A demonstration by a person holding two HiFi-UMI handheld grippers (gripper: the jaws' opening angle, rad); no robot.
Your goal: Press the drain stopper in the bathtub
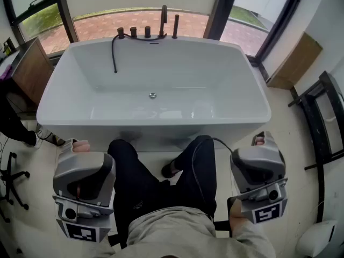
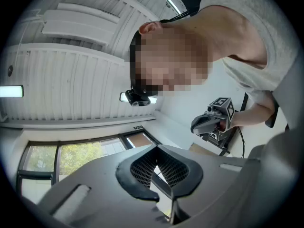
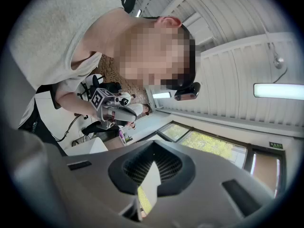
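A white freestanding bathtub (image 1: 64, 98) fills the middle of the head view. Its small round chrome drain stopper (image 1: 152, 95) sits on the tub floor near the centre. My left gripper (image 1: 81, 183) hangs low beside my left leg, well short of the tub. My right gripper (image 1: 259, 175) is held the same way beside my right leg. Both point upward, so each gripper view shows ceiling and the person rather than the tub. The left gripper (image 2: 156, 172) has its ribbed pads meeting with nothing between them. The right gripper (image 3: 151, 175) looks the same.
Dark tap fittings (image 1: 148, 31) and a black hose (image 1: 114, 52) stand on the tub's far rim, with windows behind. A wooden cabinet (image 1: 32, 71) is at the left, a black rack (image 1: 322, 122) at the right. My black-trousered legs (image 1: 161, 181) stand against the tub's near wall.
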